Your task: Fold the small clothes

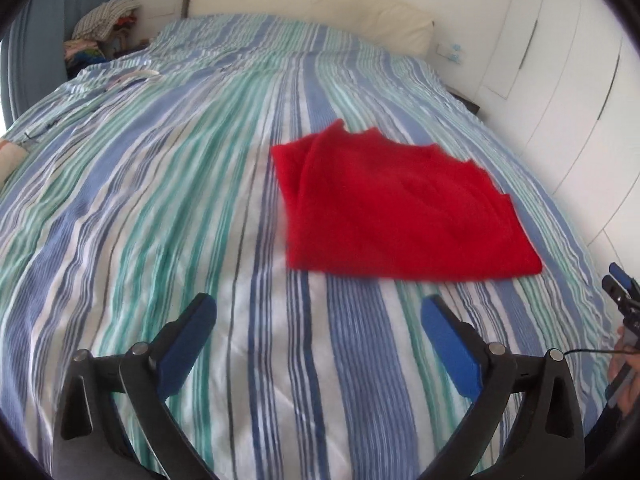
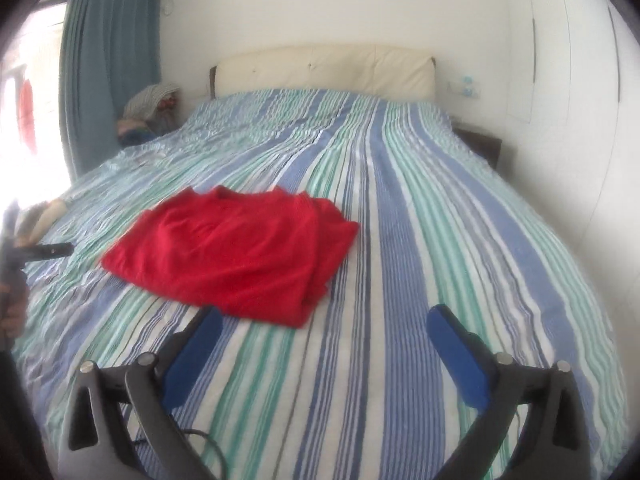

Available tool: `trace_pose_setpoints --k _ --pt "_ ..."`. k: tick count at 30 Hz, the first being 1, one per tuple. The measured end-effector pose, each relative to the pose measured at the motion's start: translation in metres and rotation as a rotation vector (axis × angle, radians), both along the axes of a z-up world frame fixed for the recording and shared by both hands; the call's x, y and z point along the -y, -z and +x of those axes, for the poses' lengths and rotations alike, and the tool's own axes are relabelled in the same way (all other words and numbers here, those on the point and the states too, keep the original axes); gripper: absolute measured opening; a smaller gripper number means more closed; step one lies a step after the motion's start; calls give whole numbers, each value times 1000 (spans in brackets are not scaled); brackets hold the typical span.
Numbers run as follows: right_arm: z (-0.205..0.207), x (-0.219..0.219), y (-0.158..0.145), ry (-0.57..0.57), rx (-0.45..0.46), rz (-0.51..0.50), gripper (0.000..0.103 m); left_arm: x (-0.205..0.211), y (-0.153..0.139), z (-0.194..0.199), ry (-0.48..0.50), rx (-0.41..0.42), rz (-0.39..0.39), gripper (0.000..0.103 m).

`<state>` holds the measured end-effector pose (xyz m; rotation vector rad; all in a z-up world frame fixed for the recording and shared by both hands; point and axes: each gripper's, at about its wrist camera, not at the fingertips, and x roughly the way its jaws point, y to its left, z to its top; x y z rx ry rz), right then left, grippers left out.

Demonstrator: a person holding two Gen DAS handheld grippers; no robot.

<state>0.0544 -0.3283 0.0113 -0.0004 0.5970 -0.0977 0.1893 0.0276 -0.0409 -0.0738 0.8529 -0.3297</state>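
A red garment lies folded into a rough rectangle on the striped bed; it also shows in the right wrist view. My left gripper is open and empty, hovering above the bedspread just short of the garment's near edge. My right gripper is open and empty, its left finger close to the garment's near right corner. The right gripper's tip shows at the right edge of the left wrist view. The left gripper shows at the left edge of the right wrist view.
The bed has a blue, green and white striped cover and a cream headboard. A pile of clothes sits at the far left by the blue curtain. White wardrobe doors line the right side.
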Motion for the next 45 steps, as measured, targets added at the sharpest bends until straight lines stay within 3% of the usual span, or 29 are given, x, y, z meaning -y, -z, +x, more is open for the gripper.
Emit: trace_pose_setpoints --k 6,12,15,27,31,45 --pt "17 -7 58 73 -93 23 102 25 54 -2 -32 -18 157 101" --pt "19 7 108 131 -157 136 102 27 70 -4 -22 -21 155 102" --pt "20 15 110 135 -156 185 102 27 73 -1 -22 -33 150 103" --pt "18 12 111 136 -138 182 102 37 74 -2 -16 -52 229 103" --pt "17 12 111 136 -136 186 102 33 77 -4 -16 -40 197 103" --pt "17 11 111 139 -137 181 102 36 78 -6 -20 -29 214 103"
